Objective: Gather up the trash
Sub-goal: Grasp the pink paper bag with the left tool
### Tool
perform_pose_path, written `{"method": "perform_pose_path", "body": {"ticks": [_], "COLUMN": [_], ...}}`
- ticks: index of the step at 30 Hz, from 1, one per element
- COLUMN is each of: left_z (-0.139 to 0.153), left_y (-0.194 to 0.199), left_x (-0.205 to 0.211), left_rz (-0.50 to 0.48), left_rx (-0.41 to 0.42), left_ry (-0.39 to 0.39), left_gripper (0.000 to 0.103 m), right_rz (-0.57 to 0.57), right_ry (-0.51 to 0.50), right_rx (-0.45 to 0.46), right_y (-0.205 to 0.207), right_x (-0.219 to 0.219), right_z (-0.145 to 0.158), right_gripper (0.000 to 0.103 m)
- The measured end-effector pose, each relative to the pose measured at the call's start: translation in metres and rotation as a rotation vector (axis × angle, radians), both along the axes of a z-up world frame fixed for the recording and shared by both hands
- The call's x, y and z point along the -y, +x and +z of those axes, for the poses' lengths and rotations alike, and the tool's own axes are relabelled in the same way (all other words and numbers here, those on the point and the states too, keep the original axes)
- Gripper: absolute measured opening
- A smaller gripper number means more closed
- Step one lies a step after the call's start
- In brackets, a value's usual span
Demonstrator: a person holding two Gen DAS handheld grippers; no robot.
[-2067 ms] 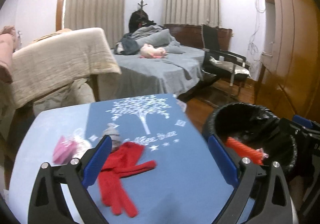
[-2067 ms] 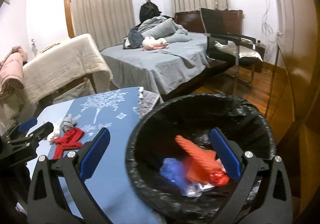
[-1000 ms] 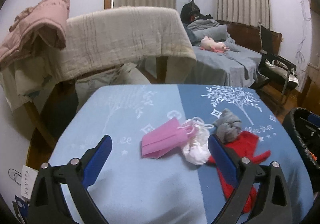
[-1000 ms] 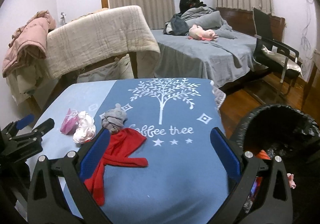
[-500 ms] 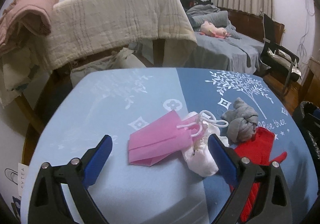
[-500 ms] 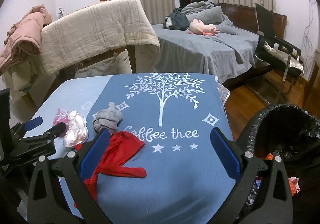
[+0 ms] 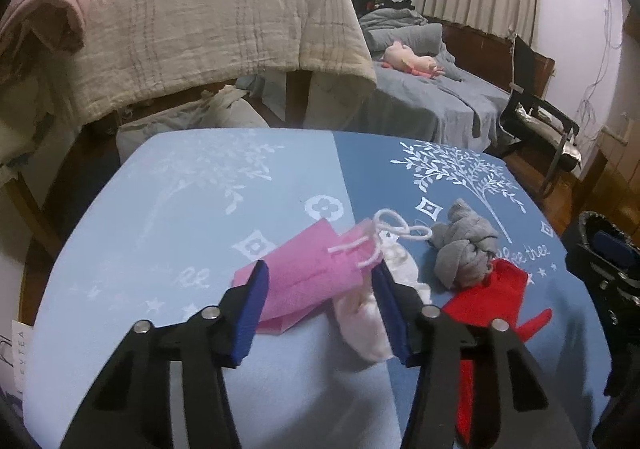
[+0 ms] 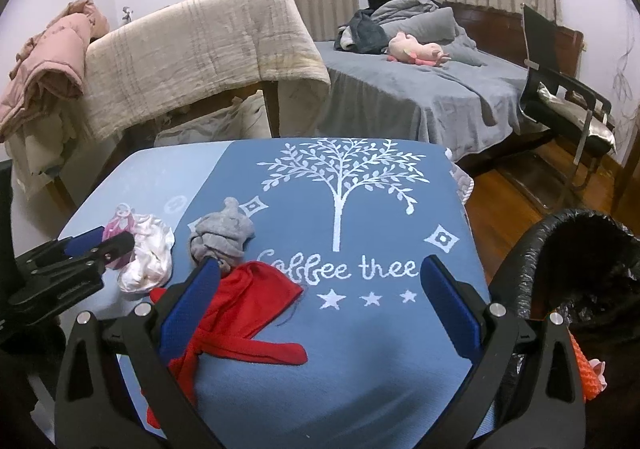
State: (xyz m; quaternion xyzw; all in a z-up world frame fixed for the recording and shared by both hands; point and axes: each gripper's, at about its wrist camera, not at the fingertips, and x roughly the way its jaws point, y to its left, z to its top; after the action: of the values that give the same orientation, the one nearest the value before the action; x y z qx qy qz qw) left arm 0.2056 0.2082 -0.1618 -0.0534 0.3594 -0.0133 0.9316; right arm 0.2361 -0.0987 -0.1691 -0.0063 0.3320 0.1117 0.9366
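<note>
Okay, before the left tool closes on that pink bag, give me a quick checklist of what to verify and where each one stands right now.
1. Left tool open, one finger on each side of the pink bag: ok.
2. Only the bag in the gap: not ok; the white wad lies against the right finger.
3. Bag's white cord free of the grey sock: cannot tell.
4. Right tool open and apart from the bag, above the red cloth: ok.
5. Bin open at the table's right edge: ok.
</note>
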Motion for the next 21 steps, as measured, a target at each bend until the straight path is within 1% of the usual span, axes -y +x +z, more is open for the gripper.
{"method": "perform_pose_path", "body": {"ticks": [4, 8, 11, 15, 16, 17, 18, 19, 20, 21], "left_z": [0.001, -0.002, -0.009, -0.016, -0.018, -0.018, -0.019, -0.019, -0.019, -0.018], "left_y": [-0.007, -0.009, -0.003, 0.006, 0.007, 0.008, 0.009, 0.008, 0.007, 0.005], "left_x": [-0.009, -0.014, -0.022, -0.026, -0.027, -0.027, -0.027, -0.027, -0.027, -0.027], "left_rz": [0.009, 0.026, 0.043, 0.054, 0.052, 0.052, 0.050, 0.052, 0.054, 0.052], "left_rx": [-0.007, -0.016, -0.048, -0.090, -0.095, -0.100, -0.105, -0.103, -0.098, -0.089], "left_ry": [-0.029, -0.011, -0.029, -0.039, -0.042, -0.045, -0.049, -0.050, -0.051, -0.055], "left_gripper": [0.052, 0.053, 0.056, 0.055, 0.054, 0.041, 0.035, 0.034, 0.030, 0.022], "right_rz": [0.004, 0.010, 0.019, 0.031, 0.035, 0.038, 0.042, 0.047, 0.051, 0.056], "right_ry": [-0.002, -0.001, -0.001, -0.002, -0.002, -0.003, -0.004, -0.006, -0.006, -0.004], "right_rx": [-0.003, -0.007, -0.007, -0.009, -0.008, -0.008, -0.007, -0.006, -0.006, -0.007], "right_y": [0.001, 0.001, 0.001, 0.001, 0.001, 0.001, 0.001, 0.002, 0.002, 0.003], "right_x": [-0.002, -0.006, -0.011, -0.017, -0.018, -0.020, -0.021, -0.023, -0.025, -0.027], "right_z": [-0.001, -0.002, -0.002, -0.002, -0.002, -0.001, -0.001, -0.001, 0.000, 0.000], "right_gripper": [0.098, 0.098, 0.098, 0.098, 0.098, 0.098, 0.097, 0.097, 0.097, 0.097]}}
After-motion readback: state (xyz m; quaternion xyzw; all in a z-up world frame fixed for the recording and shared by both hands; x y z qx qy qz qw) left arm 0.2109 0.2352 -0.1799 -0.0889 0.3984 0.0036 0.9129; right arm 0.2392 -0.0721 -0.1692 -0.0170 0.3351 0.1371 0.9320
